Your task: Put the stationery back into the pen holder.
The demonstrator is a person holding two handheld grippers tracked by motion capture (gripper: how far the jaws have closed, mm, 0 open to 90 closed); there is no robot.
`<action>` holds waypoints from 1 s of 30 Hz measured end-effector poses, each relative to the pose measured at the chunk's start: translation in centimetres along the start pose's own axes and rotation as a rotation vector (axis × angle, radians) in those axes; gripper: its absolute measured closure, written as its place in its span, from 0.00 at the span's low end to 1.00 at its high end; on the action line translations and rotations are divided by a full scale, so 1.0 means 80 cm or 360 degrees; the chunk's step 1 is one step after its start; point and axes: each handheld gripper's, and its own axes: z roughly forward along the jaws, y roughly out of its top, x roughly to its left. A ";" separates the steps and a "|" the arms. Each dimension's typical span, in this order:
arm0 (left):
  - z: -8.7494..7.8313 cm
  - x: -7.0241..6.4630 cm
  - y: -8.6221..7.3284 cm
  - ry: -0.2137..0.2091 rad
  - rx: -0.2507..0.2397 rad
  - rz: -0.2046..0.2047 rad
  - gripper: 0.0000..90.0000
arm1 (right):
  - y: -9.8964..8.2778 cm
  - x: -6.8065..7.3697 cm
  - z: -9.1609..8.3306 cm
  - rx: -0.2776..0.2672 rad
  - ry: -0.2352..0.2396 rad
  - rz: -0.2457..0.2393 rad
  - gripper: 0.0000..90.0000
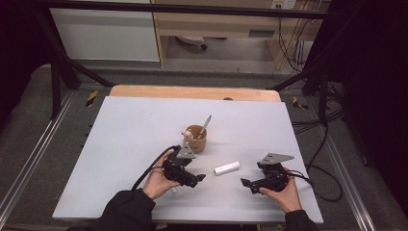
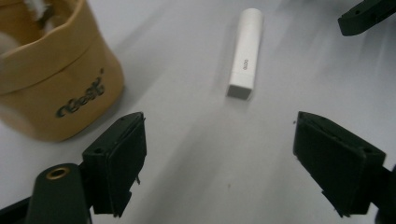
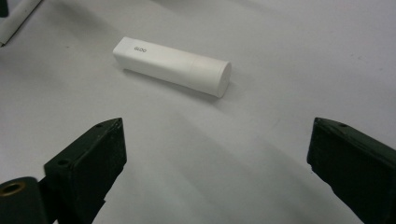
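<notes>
**White stick lying free between two spread grippers**

Now, in the high view I see the white glue stick (image 1: 226,168) lying flat on the grey table (image 1: 120,144), between my left gripper (image 1: 195,179) and my right gripper (image 1: 247,183), touching neither. The tan cup (image 1: 197,138) with utensils stands just behind it.

In the left gripper view, both jaws stand wide apart with nothing between them. The stick (image 2: 246,54) lies ahead, its square end toward me, and the cup (image 2: 56,79) is at the left.

In the right gripper view, the jaws are also spread and empty. The stick (image 3: 172,66) lies crosswise in front.

I judge the stick to be light, stiff, smooth plastic. Its round cap end may let it roll or slip, so I would pinch it across the flat-sided body near the middle, not on the cap.
</notes>
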 end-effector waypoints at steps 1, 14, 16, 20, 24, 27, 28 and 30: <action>0.005 -0.002 0.004 -0.0006 0.0013 0.0012 0.21 | 0.000 0.000 0.000 0.0006 0.0007 0.0007 0.03; 0.062 -0.015 0.039 -0.0053 0.0140 -0.0022 0.43 | -0.001 0.001 0.001 0.0042 0.0033 0.0002 0.01; 0.069 -0.016 0.042 -0.0054 0.0160 -0.0018 0.49 | -0.001 0.002 0.001 0.0044 0.0037 0.0006 0.01; 0.082 -0.018 0.048 -0.0045 0.0205 0.0022 0.57 | -0.001 0.002 0.002 0.0051 0.0040 0.0005 0.01; 0.088 -0.022 0.054 -0.0046 0.0231 0.0065 0.62 | 0.000 0.001 0.001 0.0060 0.0044 0.0002 0.01; 0.096 -0.024 0.056 -0.0035 0.0273 0.0090 0.65 | -0.001 0.001 0.002 0.0055 0.0046 0.0003 0.01; 0.098 -0.024 0.057 -0.0035 0.0282 0.0093 0.66 | -0.001 0.001 0.001 0.0059 0.0046 0.0002 0.01; 0.101 -0.024 0.059 -0.0043 0.0286 0.0087 0.68 | -0.001 0.001 0.001 0.0062 0.0050 0.0001 0.01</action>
